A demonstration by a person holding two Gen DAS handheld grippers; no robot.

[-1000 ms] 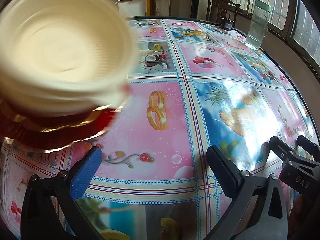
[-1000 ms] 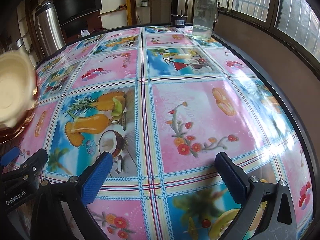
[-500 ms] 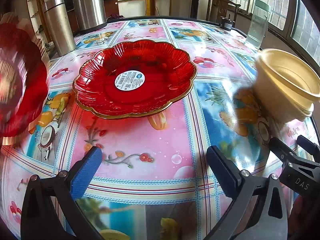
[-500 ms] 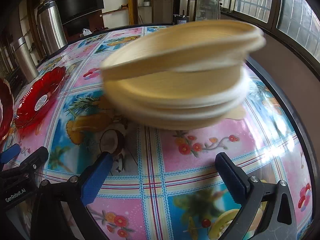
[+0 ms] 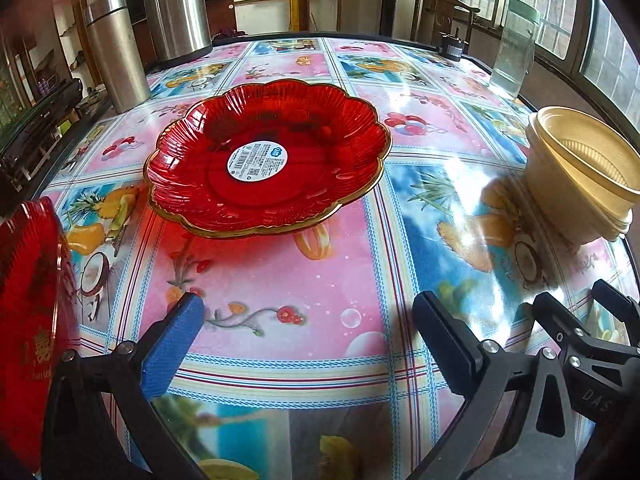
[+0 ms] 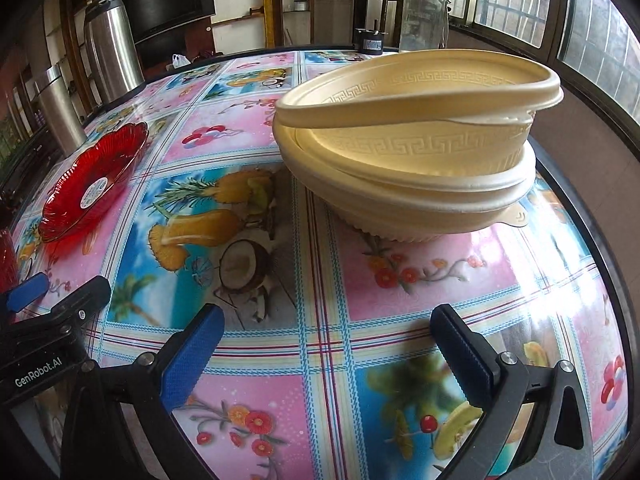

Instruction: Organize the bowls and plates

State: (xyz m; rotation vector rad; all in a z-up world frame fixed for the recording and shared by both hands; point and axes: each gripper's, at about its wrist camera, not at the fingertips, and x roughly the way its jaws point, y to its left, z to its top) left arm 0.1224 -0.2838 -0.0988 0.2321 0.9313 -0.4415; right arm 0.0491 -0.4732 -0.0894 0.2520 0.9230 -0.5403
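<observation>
From my remote station I record the left tool [image 5: 308, 336] with its jaws spread wide and nothing between them, hovering low over the bench [image 5: 280, 280], which is covered in a glossy cloth printed with fruit and flower squares. At twelve o'clock of this tool a red scalloped plate [image 5: 266, 158] with a gold rim and a round white label at its centre sits flat on the bench, apart from the fingers. A second red plate [image 5: 28, 300] stands on edge at nine o'clock at the frame border; I cannot tell what supports it. A stack of cream bowls [image 5: 580, 172] rests at two o'clock, near the bench edge. I record the right tool [image 6: 326, 336] likewise gaping and empty. In its view the stack of cream bowls sits at one o'clock, the uppermost bowl [image 6: 420, 92] tilted and not seated in those beneath. The red scalloped plate lies at ten o'clock, well apart from the bowls. Two steel flasks [image 5: 116, 48] stand at the far left of the bench and a clear jar [image 6: 424, 12] with a green lid at the far right
</observation>
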